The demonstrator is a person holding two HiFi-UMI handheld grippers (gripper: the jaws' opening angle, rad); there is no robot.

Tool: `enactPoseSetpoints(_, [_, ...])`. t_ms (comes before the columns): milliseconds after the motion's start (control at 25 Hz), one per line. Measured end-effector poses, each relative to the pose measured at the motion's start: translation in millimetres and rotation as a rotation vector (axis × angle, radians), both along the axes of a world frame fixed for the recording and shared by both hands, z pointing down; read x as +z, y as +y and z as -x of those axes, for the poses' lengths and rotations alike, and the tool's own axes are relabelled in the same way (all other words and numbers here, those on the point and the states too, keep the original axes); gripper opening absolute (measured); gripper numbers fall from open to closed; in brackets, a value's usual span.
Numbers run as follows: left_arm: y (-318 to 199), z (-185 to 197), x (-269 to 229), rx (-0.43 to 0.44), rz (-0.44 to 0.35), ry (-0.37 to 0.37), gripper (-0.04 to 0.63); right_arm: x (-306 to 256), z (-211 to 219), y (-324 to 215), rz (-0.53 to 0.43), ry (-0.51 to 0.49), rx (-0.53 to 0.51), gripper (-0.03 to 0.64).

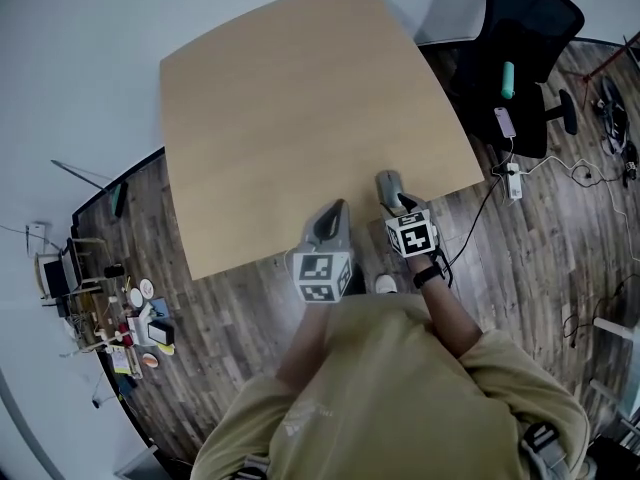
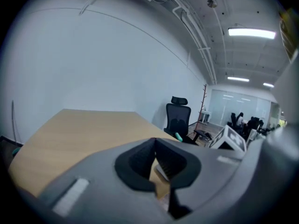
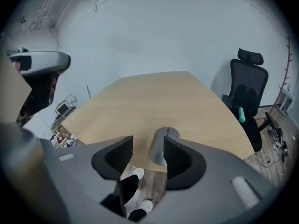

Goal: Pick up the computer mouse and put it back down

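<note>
A grey computer mouse [image 3: 160,146] lies at the near edge of the light wooden table [image 3: 140,101], and in the right gripper view it sits between the jaws, close against the right-hand pad. My right gripper [image 3: 148,148] is open around it and the pads do not press on it. From the head view the right gripper [image 1: 389,188] points down over the table's near edge [image 1: 300,118] and covers most of the mouse. My left gripper [image 1: 331,220] hovers beside it to the left, over the same edge. Its pads [image 2: 140,164] meet at the tips with nothing held.
A black office chair [image 1: 520,48] with a teal object on it stands at the table's right. A power strip and cables [image 1: 513,180] lie on the wood floor there. Small clutter [image 1: 135,318] sits on the floor at the left. The person's shoes [image 3: 138,174] show below the table edge.
</note>
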State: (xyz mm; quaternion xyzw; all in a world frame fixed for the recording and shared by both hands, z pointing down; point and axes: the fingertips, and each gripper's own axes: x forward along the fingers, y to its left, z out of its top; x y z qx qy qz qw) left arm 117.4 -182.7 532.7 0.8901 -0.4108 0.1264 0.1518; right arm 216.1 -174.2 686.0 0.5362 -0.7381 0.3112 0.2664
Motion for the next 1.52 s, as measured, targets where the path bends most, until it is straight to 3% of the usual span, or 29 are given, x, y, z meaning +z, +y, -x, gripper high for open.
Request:
enactPoseSetpoints(400, [-56.3,19.5,16.5,0.005,0.049,0.014,0.002,67.6,-27.4,-63.3,0.131,0.112,0.142,0.337])
enactPoseSetpoints(680, [-70.3,35.3,20.9,-0.021,0.059,0.019,0.002,98.4,-30.9,-69.1,0.201,0.117,0.178,0.344])
enactPoseSetpoints(760, [-73.1,39.1,19.3,-0.031,0.055,0.021,0.002,96.9,-26.8,-70.7,0.196,0.108,0.162,0.301])
enactPoseSetpoints(880, [-72.2,42.2,15.8,-0.043,0.049,0.025,0.002,87.5,-22.9,-69.2,0.19,0.1,0.157,0.296])
enactPoseSetpoints(1080, [-69.3,38.0,4.1,-0.056,0.014,0.033,0.002,53.4,-17.8,-74.6,0.058,0.033,0.145,0.295])
enactPoseSetpoints(1280, [-57.3,36.0,-16.1,-0.093,-0.011,0.067,0.002,-27.8,-8.0,-78.2,-0.163,-0.054,0.123,0.295])
enactPoseSetpoints(1520, [-43.4,34.3,-55.9,-0.151,-0.123,0.085,0.002,-146.4,3.2,-64.1,-0.455,-0.064,0.06,0.295])
